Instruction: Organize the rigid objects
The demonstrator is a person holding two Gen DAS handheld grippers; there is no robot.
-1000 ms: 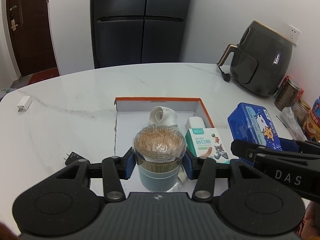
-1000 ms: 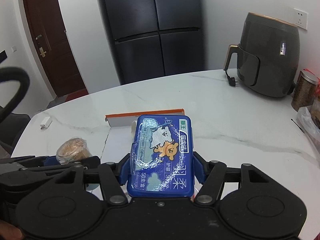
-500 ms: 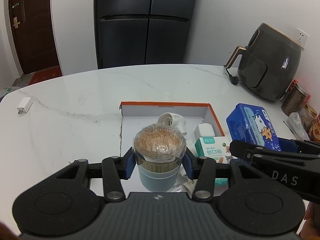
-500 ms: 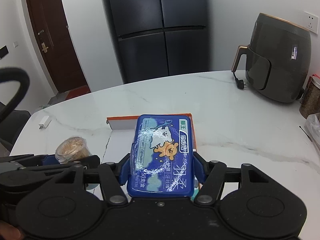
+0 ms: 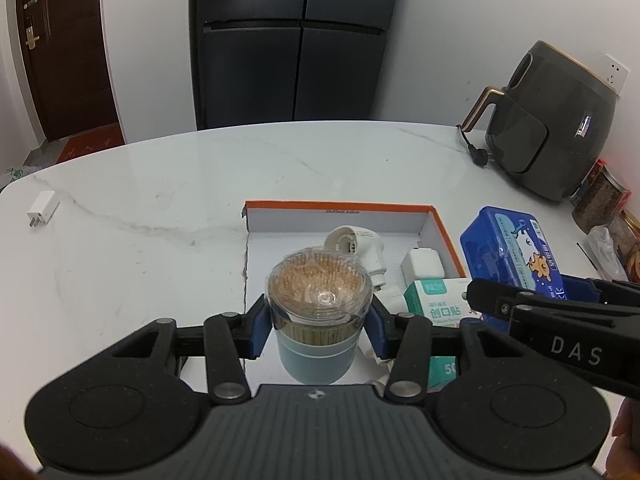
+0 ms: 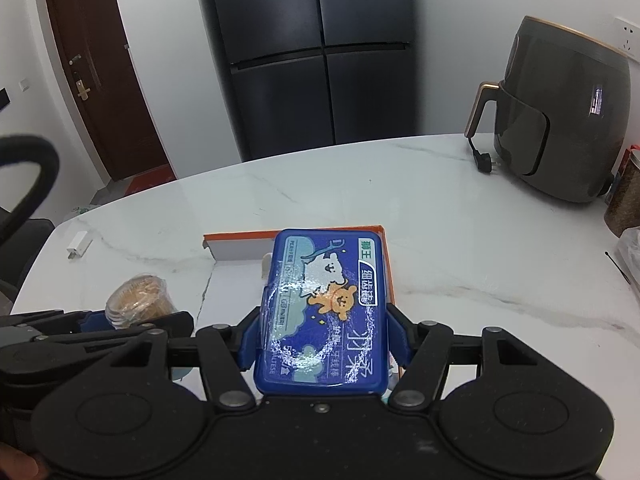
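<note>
At the far left of the white marble counter (image 5: 168, 184) a small white charger plug (image 5: 42, 214) lies by itself, well apart from everything else. Next comes the left gripper (image 5: 318, 330), closed fairly narrow and clamped on a toothpick jar (image 5: 319, 316): its blue pads press both sides of the jar just under the clear domed lid, and the pale blue base hangs below the fingers. The jar stands upright over the near left part of the orange-rimmed shallow box (image 5: 340, 206), though whether its base touches the box floor I cannot tell from this angle. Inside the box, beyond and to the right of the jar, lie a white socket adapter (image 5: 360, 246), a small white charger block (image 5: 422, 264) and a green and white plaster box (image 5: 434, 304), close together. Further right, the right gripper (image 6: 322, 334) is spread wider and grips a blue floss-pick case (image 6: 326, 304) by its long sides, label face up, tilted slightly. In the right wrist view the case covers the right half of the box and its right rim; its underside is hidden. At the far right of the counter stand a dark air fryer (image 5: 556, 128) and some jars (image 5: 600, 200).
</note>
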